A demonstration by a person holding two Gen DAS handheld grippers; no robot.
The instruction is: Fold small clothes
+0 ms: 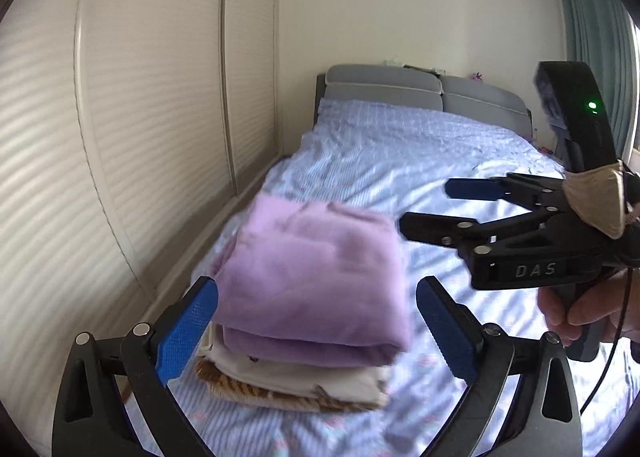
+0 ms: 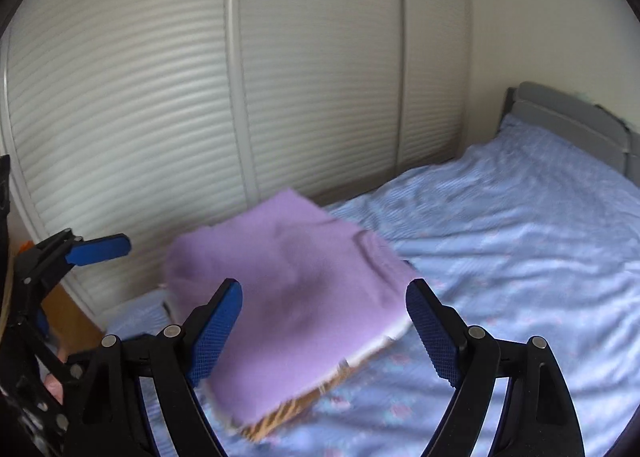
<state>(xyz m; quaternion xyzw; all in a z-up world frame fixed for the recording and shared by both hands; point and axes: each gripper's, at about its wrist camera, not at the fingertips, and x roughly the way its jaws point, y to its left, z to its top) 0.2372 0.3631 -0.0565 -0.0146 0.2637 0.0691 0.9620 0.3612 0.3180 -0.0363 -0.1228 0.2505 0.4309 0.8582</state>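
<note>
A folded purple garment lies on top of a small stack on the bed, over a folded white piece and a brown striped piece. My left gripper is open and empty, its jaws standing either side of the stack's near edge, above it. My right gripper is open and empty, to the right of the stack. In the right wrist view the purple garment lies between and beyond my right gripper's open jaws, and my left gripper shows at the left edge.
The bed has a light blue patterned sheet and a grey padded headboard. White louvred wardrobe doors run close along the bed's left side. A teal curtain hangs at the far right.
</note>
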